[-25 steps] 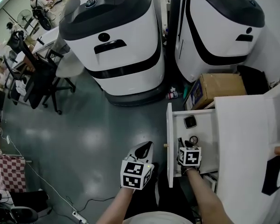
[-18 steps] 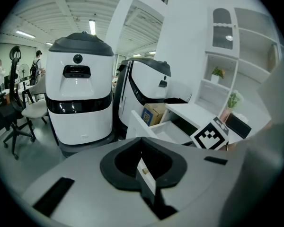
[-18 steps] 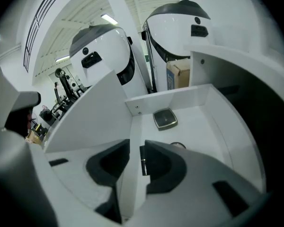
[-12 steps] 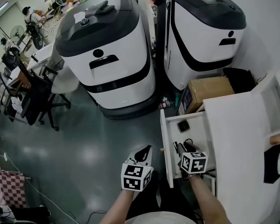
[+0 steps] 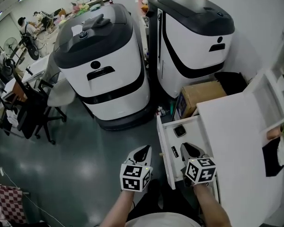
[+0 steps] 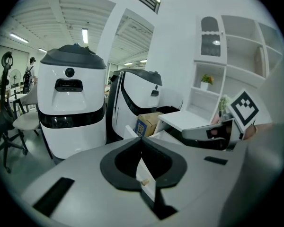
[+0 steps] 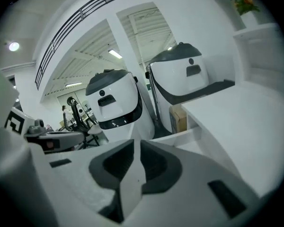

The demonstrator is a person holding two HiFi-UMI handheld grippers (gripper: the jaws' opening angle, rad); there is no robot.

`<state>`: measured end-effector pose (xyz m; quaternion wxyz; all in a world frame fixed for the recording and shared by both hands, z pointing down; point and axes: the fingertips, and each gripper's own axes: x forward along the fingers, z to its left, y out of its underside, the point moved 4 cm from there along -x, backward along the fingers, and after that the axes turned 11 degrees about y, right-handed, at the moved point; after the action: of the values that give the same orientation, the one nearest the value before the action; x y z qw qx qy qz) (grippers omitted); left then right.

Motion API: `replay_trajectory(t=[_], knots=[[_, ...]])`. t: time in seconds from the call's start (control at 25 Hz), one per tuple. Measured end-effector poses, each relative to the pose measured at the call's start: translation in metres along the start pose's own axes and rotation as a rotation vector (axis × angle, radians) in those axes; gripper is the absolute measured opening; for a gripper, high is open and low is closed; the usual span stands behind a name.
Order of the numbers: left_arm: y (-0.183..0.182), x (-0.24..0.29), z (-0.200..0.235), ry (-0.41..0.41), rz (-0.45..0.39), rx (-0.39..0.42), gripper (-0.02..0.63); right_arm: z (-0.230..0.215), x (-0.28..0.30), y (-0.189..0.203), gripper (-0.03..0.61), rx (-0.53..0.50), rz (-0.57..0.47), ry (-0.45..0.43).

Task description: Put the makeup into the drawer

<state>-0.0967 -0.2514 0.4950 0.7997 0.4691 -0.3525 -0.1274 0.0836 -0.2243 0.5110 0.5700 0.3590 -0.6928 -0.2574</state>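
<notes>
Right gripper [image 5: 188, 148] lifts clear of drawer [image 5: 162, 148], jaws just closing to a slit, empty; makeup [image 5: 179, 130] lies inside, so placement looks done

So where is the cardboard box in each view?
Head view: cardboard box right of centre, beyond the open drawer.
Left gripper view: box near the centre.
Right gripper view: box right of centre.
Shared landmark: the white machine beside it.
</notes>
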Motion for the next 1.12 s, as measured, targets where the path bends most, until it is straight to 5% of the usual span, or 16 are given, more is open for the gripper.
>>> replay_trajectory(t=[1.12], knots=[[-0.034,-0.019,-0.015,0.095,-0.070,0.090,0.002,0.014,-0.103,-0.034,0.002,-0.013,-0.235,0.061]])
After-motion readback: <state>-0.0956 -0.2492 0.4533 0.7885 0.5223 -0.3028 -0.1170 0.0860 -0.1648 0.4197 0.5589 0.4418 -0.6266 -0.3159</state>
